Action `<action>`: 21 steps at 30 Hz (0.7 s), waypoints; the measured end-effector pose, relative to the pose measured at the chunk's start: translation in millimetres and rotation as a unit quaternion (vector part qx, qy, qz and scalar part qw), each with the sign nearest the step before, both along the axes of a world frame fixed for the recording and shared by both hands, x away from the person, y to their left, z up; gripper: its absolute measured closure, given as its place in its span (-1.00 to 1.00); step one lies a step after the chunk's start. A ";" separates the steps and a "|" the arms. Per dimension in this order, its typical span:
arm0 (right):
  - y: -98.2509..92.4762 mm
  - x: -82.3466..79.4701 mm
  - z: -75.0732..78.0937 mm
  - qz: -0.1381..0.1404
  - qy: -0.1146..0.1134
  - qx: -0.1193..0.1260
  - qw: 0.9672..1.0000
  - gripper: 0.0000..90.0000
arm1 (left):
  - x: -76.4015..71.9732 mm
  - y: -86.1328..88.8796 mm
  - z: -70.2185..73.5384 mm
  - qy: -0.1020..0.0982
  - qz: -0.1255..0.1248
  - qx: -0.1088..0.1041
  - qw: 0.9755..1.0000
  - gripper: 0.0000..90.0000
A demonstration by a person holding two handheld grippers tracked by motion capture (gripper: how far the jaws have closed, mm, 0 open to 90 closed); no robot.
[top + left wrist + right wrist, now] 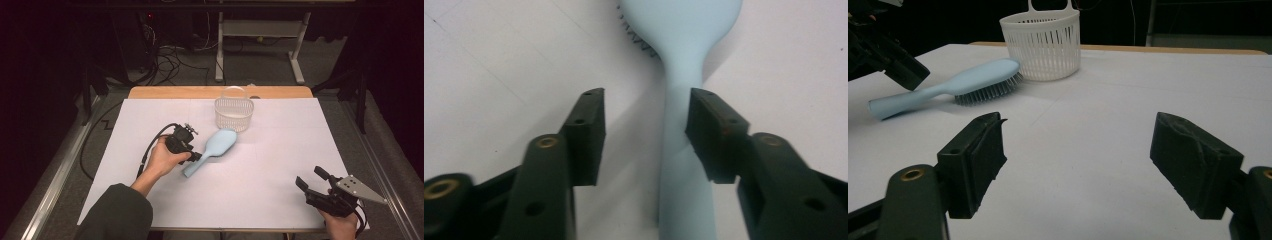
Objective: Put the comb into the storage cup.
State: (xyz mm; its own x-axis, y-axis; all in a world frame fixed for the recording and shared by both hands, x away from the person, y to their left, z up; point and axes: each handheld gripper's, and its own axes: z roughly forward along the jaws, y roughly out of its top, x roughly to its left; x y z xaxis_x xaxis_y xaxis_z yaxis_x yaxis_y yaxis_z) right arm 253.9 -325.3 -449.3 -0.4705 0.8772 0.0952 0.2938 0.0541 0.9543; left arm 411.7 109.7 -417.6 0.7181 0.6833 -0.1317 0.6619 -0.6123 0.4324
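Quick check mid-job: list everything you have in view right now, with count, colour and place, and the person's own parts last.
hairbrush: one, light blue, bristles down on the sheet left of centre, head close to the basket, handle toward the left tool
basket: one, white, slatted with a loop handle, upright at the far middle of the sheet
paper sheet: one, white, covering the table
table: one, wooden edge at the far side
cables: several, dark, on the floor beyond the table
left tool: one, black, open, handle of the brush between its jaws, nearer the right one
right tool: one, black, open, nothing between its jaws, near right corner
hands: two, one on each tool; dark sleeve on the left arm
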 end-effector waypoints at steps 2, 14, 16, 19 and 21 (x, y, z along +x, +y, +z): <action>0.0 0.0 0.0 0.000 0.000 0.000 1.000 -0.51 | -2.7 -2.6 1.9 -0.020 0.010 0.000 1.000 -0.23; 0.2 0.0 -0.1 0.001 -0.001 -0.001 1.000 -0.51 | -5.0 -16.6 -4.3 -0.019 -0.004 -0.010 1.000 -0.23; 0.2 -0.1 -0.1 0.001 -0.001 -0.001 1.000 -0.51 | -5.1 -19.7 -5.8 -0.018 -0.004 -0.009 1.000 -0.23; 0.3 -0.1 -0.1 0.002 -0.001 -0.001 1.000 -0.51 | -5.0 -24.7 -9.6 -0.016 -0.009 -0.002 1.000 -0.23; 0.3 -0.1 -0.1 0.002 -0.001 -0.001 1.000 -0.50 | -5.0 -28.0 -12.6 -0.016 -0.010 0.004 1.000 -0.23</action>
State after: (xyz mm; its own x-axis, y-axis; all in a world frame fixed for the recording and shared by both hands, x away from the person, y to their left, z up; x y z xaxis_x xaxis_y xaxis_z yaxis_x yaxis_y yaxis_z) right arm 253.8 -325.0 -449.4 -0.4741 0.8756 0.0919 0.2920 0.0579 0.9547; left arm 406.6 81.6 -430.2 0.7358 0.6692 -0.1038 0.6352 -0.6290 0.4482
